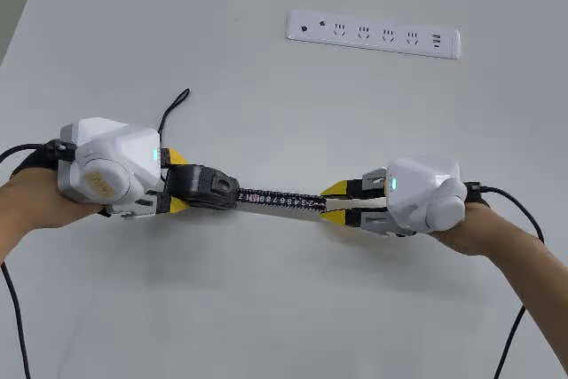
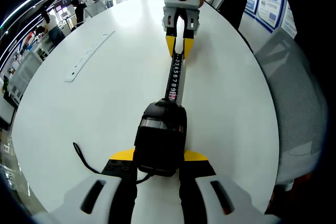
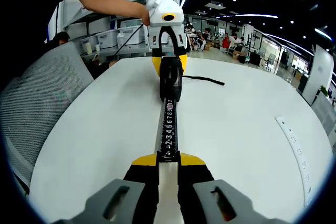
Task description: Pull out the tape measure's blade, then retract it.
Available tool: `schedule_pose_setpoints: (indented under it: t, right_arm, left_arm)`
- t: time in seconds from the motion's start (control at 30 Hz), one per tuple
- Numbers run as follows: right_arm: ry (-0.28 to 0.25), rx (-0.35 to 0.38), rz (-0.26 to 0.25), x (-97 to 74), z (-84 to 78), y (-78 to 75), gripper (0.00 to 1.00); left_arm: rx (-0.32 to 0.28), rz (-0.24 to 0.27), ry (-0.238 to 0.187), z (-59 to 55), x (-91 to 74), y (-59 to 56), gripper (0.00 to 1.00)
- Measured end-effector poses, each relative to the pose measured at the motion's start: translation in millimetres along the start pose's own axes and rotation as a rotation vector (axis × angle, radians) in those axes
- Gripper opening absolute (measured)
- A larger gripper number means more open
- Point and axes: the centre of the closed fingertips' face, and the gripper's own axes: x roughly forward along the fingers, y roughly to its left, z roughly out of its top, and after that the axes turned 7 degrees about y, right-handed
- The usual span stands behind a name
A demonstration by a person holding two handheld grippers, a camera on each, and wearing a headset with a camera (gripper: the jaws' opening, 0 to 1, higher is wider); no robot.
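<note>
Tape measure case: on table, clamped in the left gripper jaws. Blade: partly drawn, long axis running straight from the case to the right gripper, whose narrow jaws pinch its end. Retraction likely carries that gripper toward the case.

The black tape measure is over the white surface, its blade drawn out a short way, straight and level, black with white numerals; its black wrist cord trails behind the case
</note>
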Motion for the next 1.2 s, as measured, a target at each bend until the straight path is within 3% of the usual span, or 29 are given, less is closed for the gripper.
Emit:
schedule_pose_setpoints:
  t: [1.2]
  right_arm:
    - [0.003, 0.004, -0.009, -11.2, -9.4, 1.0, 0.11]
  left_arm:
    - [-0.001, 0.000, -0.004, 0.7, 0.2, 0.0, 0.26]
